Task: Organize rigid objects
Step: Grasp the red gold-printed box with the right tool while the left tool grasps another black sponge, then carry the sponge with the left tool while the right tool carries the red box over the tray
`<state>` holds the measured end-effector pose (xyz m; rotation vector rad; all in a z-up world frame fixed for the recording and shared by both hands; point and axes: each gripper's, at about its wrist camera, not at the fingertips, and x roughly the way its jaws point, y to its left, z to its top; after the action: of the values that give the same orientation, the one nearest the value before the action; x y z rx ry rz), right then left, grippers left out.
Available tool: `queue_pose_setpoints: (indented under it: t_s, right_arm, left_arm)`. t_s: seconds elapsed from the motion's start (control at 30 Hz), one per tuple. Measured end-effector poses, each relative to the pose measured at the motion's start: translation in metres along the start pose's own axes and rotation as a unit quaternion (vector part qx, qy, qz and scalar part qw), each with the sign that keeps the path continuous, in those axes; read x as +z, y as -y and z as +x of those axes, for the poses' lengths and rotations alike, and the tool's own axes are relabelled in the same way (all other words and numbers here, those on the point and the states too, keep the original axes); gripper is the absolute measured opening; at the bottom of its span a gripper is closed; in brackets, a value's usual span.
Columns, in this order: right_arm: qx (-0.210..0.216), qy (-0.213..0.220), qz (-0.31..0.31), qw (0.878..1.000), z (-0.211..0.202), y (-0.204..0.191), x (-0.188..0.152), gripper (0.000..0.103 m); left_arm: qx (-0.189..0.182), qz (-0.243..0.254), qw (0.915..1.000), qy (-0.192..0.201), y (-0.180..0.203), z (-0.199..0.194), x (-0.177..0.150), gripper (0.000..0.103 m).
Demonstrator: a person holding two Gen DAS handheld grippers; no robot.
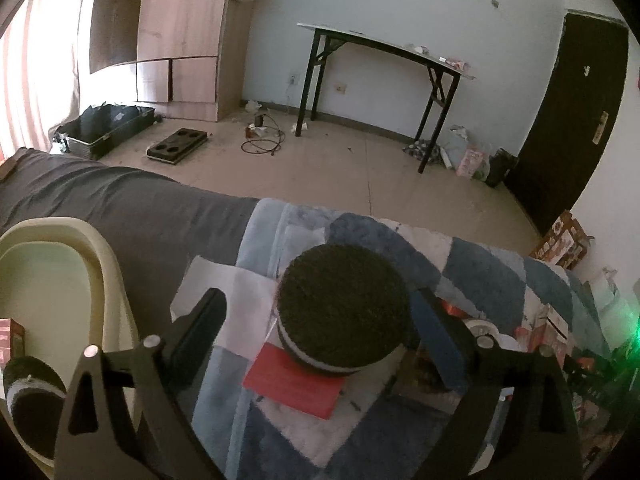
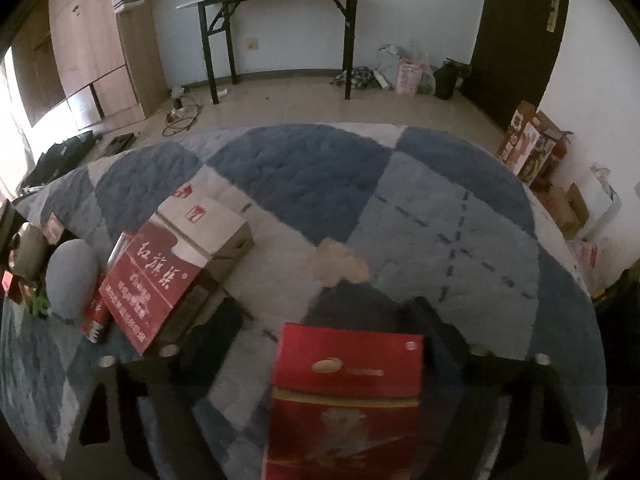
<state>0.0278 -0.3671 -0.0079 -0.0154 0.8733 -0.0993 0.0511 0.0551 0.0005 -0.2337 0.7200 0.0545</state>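
Note:
In the left wrist view a round black puck with a white band (image 1: 343,308) rests on a flat red card (image 1: 294,386) on the checked blue blanket (image 1: 480,268). My left gripper (image 1: 320,304) is open around the puck: the right finger is close to its edge and the left finger stands well apart. In the right wrist view a red box (image 2: 347,376) lies between the fingers of my right gripper (image 2: 326,320). A gap shows on the box's left side, so the right gripper is open. A dark shape behind the box is partly hidden.
A beige tub (image 1: 100,264) at the left holds a red box and another dark round thing (image 1: 28,392). Left of the right gripper lie stacked red and white cartons (image 2: 160,280), a grey egg-shaped object (image 2: 70,276) and a red can (image 2: 94,320). Beyond the bed's edge is floor.

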Motion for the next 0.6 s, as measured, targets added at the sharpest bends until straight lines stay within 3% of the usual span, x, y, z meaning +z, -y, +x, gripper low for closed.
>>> queue_pose_setpoints:
  t_s: [0.1,0.17,0.33,0.47,0.6]
  right_arm:
    - [0.011,-0.001,-0.003,1.0,-0.002,0.005,0.0,0.077]
    - [0.003,0.001,-0.019,1.0,-0.008,0.003,-0.001,0.074]
    - [-0.009,0.013,-0.059,0.998,-0.01,-0.008,-0.002,0.057]
    - [0.007,0.011,-0.055,0.998,-0.012,-0.004,-0.002,0.057]
    - [0.029,0.017,-0.041,0.999,-0.02,0.004,0.001,0.057]
  left_arm:
    - [-0.025,0.016,0.9995,-0.004,0.008,0.002,0.0,0.066]
    - [-0.01,0.027,0.9996,0.004,0.012,0.002,-0.001,0.066]
    - [-0.012,0.017,0.9997,0.008,0.008,-0.004,0.002,0.065]
    - [-0.026,-0.01,0.9992,0.027,-0.006,-0.021,0.009,0.065]
    - [-0.001,-0.014,0.9988,0.046,-0.011,-0.034,0.012,0.065]
